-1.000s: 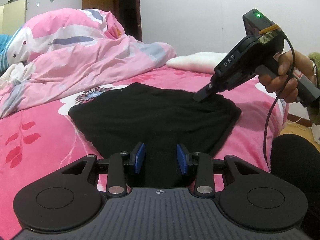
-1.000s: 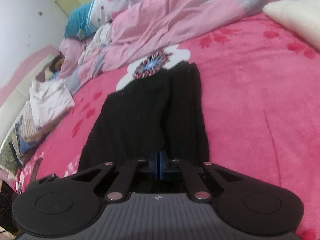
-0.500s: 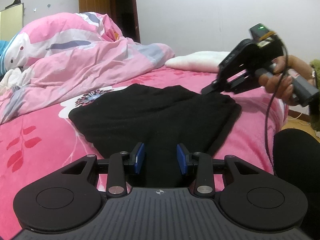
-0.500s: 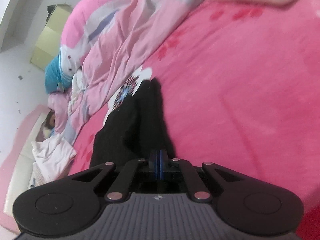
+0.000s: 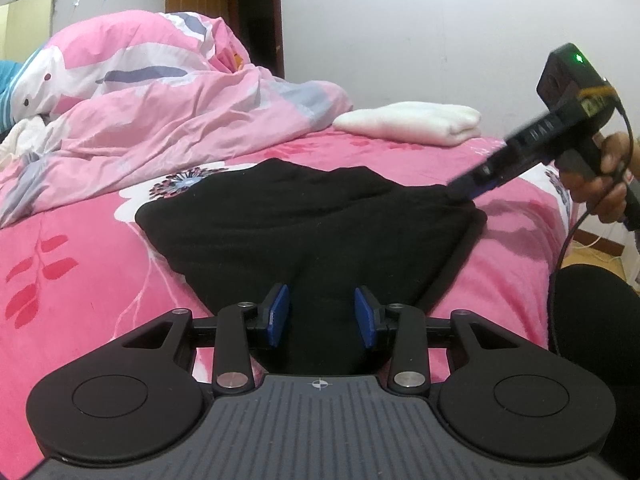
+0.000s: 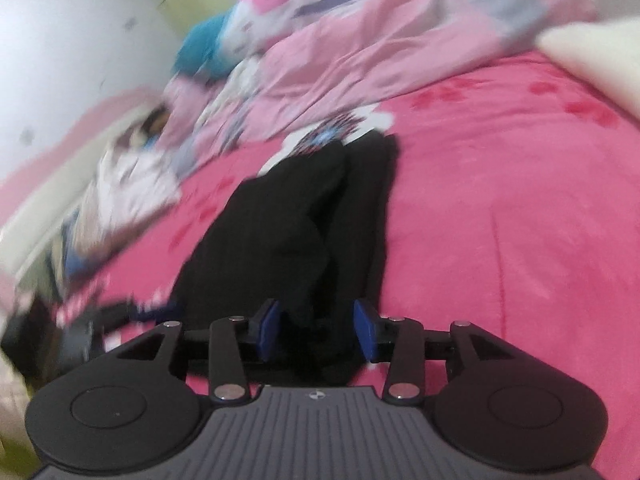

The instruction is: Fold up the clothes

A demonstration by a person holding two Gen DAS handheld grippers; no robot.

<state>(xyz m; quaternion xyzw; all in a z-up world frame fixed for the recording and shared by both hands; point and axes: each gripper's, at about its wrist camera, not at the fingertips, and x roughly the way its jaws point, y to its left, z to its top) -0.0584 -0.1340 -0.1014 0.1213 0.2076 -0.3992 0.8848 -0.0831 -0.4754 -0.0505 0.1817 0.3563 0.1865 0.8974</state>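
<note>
A black garment (image 5: 304, 216) lies folded on a bed covered by a bright pink bedspread (image 5: 72, 280) printed with red leaves and a white flower.

From the left wrist view, the left gripper (image 5: 322, 316) sits low at the near edge of the garment. Its 2 blue pads are held well apart, with black cloth showing between them but nothing pinched. Across the garment, at its far right corner, the right gripper (image 5: 466, 190) angles down so its tip meets the fabric edge. A hand (image 5: 604, 184) holds its handle, and a green light glows on top of the unit.

From the right wrist view, which is blurred, the right gripper (image 6: 316, 326) also has its 2 blue pads spread apart. A fold of the black garment (image 6: 304, 232) rises between them, and whether either pad touches the cloth cannot be made out. The garment stretches away from this gripper as a long narrow shape with a crease down its length.

Behind the garment, a rumpled pink quilt (image 5: 168, 120) with white and grey patches is heaped on the bed. A folded white towel (image 5: 412, 122) rests near the far right side of the bed, well apart from the garment.
</note>
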